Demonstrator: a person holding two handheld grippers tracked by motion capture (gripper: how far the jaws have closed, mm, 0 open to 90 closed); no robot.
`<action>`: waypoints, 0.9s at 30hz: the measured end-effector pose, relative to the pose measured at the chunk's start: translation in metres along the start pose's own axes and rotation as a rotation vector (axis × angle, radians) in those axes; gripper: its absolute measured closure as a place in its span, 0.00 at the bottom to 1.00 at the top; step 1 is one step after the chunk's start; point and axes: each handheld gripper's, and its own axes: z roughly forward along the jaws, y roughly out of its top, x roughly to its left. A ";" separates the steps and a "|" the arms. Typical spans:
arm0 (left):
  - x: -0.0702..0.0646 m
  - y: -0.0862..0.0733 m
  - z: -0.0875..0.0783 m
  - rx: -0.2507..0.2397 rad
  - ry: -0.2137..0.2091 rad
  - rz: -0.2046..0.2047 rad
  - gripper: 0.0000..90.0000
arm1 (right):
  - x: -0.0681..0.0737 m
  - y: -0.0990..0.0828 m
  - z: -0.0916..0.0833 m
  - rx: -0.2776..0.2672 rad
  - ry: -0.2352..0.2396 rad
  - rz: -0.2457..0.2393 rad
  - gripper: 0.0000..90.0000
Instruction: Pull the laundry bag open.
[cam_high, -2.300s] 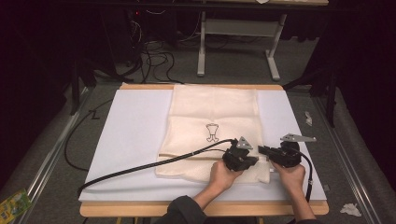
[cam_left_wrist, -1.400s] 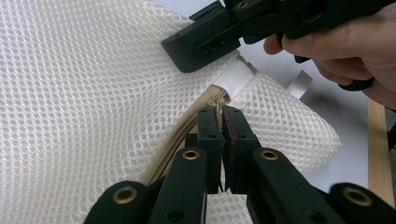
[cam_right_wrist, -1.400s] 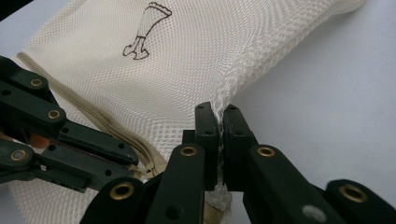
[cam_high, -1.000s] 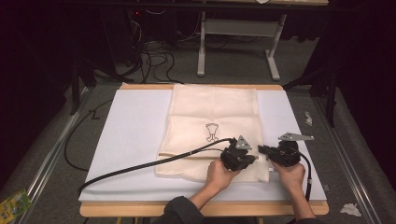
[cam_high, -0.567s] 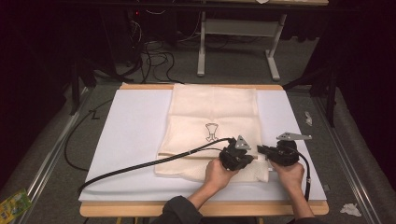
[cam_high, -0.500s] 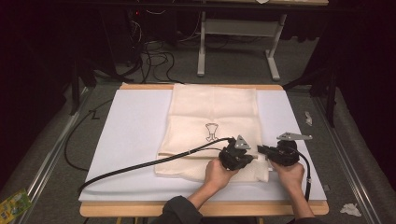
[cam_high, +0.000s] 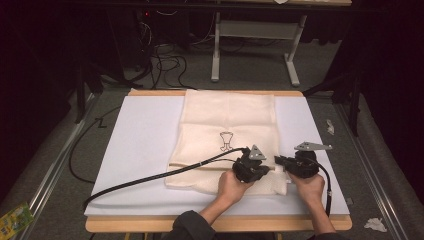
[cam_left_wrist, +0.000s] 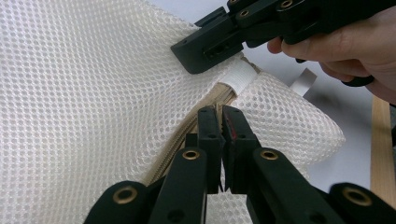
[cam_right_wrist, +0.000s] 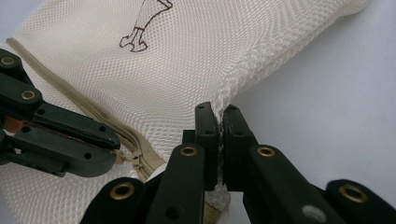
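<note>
1. While both tools stay clenched at the near right corner of the mesh bag (cam_high: 227, 135), the work looks like pulling its zip (cam_right_wrist: 133, 154), and the near end is where it could fail first. The left gripper (cam_left_wrist: 223, 116) has its jaws pinched together at the zip line, seemingly on the small slider; I judge that hold thin, so a sharp tug could make it slip off.
2. Just beside it, the right gripper (cam_right_wrist: 218, 116) is clamped on the bag's side seam (cam_right_wrist: 233, 88). If that hand pulls away too hard, the netting could stretch or tear at the seam rather than hold the bag steady.
3. The white tab (cam_left_wrist: 239, 77) at the zip's end sits close to the right gripper's tip, and the slider might jam against it.
4. Farther off, the bag lies flat on the white sheet (cam_high: 140, 150) covering the table (cam_high: 150, 225). Nothing pins its far end, so a pull along the zip could drag the whole bag and bunch the mesh.
5. The left cable (cam_high: 165, 176) trails over the bag's near edge and could snag it.
</note>
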 end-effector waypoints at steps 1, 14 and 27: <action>0.001 0.000 0.000 0.002 -0.002 -0.001 0.97 | 0.000 0.000 0.000 0.003 0.001 0.003 0.98; 0.004 -0.004 -0.002 -0.007 0.008 -0.009 0.97 | 0.003 0.000 0.003 0.003 -0.011 -0.023 0.98; 0.011 -0.008 -0.011 0.009 0.034 -0.016 0.97 | 0.000 -0.003 0.004 -0.002 -0.018 -0.007 0.98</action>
